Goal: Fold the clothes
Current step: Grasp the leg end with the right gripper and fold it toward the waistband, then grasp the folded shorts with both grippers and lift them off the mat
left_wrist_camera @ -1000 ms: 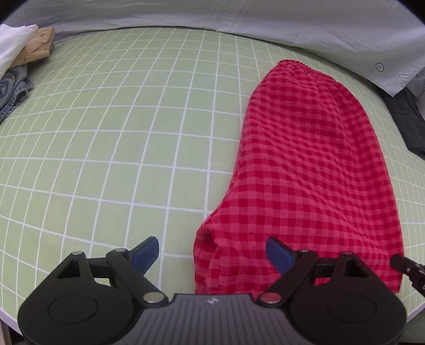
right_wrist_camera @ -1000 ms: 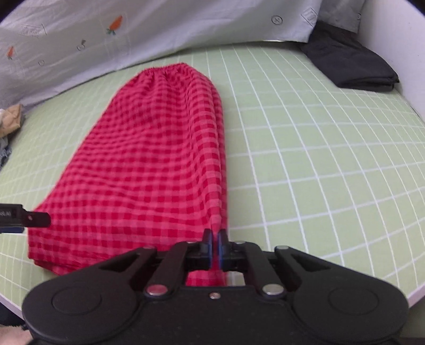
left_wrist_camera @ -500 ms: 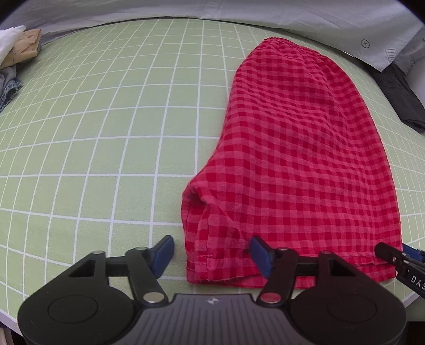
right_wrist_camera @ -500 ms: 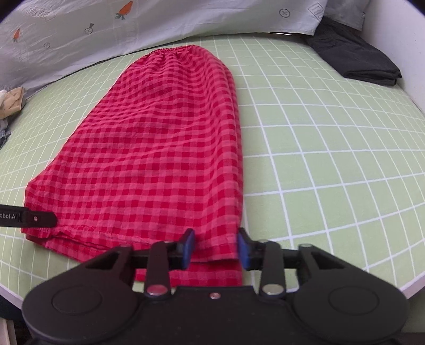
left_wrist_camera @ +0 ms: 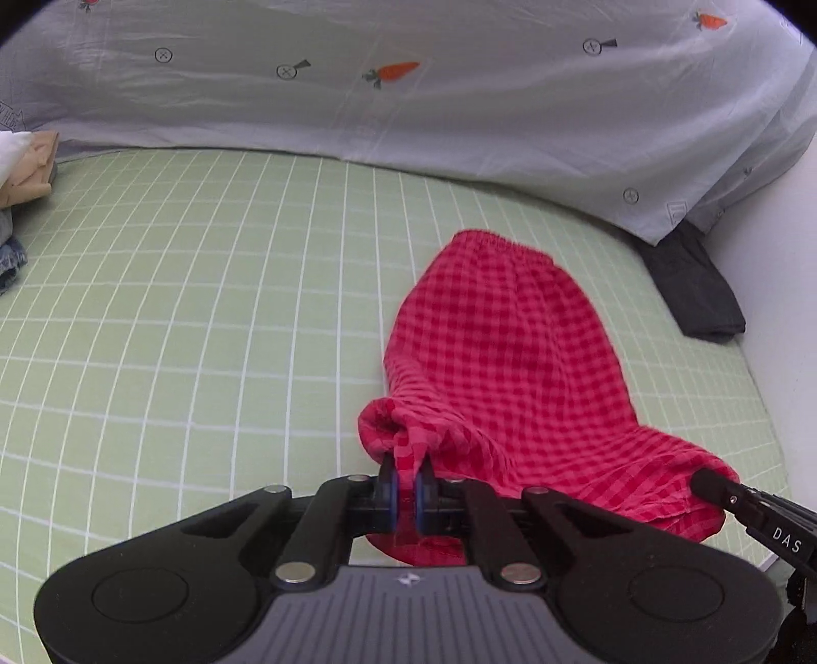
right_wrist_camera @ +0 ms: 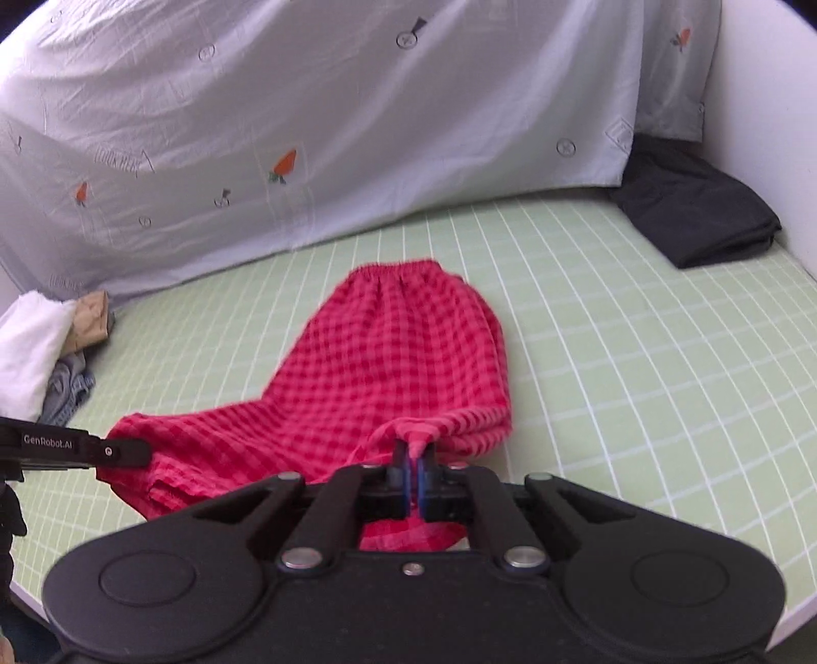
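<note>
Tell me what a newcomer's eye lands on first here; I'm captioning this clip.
The red checked cloth garment in the middle of the green white-gridded mat, its near hem bunched and lifted. The left gripper and right gripper each pinch one near corner. Behind hangs a pale grey carrot-print sheet.

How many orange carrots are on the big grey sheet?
4 in the right wrist view: one mid-sheet, one far left, a tiny one lower down, one at the top right. Folds of the grey sheet may hide more.
</note>
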The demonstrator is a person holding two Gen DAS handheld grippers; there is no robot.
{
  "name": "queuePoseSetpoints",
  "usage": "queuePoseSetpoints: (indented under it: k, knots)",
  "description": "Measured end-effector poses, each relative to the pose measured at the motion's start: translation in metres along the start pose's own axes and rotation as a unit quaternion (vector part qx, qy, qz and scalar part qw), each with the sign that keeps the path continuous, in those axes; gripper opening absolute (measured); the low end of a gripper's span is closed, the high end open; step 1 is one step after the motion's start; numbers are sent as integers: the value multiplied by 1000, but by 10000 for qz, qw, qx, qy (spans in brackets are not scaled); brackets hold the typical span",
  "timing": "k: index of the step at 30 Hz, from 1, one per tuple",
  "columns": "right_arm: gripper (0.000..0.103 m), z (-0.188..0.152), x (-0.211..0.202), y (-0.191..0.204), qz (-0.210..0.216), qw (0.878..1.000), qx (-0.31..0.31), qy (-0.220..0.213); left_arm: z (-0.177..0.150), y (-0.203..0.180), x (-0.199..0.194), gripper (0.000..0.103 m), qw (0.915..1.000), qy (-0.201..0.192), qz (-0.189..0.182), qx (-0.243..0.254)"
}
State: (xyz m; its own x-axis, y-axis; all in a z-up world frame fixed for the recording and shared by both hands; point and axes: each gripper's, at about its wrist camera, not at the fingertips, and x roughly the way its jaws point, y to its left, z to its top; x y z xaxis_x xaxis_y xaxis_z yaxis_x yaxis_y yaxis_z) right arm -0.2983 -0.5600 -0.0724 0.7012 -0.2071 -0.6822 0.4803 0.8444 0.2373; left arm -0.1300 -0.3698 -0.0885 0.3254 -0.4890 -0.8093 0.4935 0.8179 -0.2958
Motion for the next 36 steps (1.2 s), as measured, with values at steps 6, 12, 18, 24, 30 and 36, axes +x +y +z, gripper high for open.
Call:
queuePoseSetpoints:
  k: [6,12,18,24,30,36]
  knots:
    - [3,42,17,2,-8,9994,-31,-345,46,-18,1,6,9995,-270,-143,65]
    - [3,68,39,-8,-169,9988,50,-458,83,-19,31,6,9996,-248,-141,72]
    - [3,88,93,-31,-245,9977,523,-347,118,-16,64,6,9997,-209,-147,48]
    - [3,98,130,-39,-280,9987,385,166,132,-11,93,6,9999,34,-84,-103]
    - [6,118,165,-65,-2,9959,830,366,160,-11,120,14,9992,-16,-48,-409]
    - [44,145,163,-84,-213,9938,1046,-325,192,-6,112,71,9913,-974,403,-790]
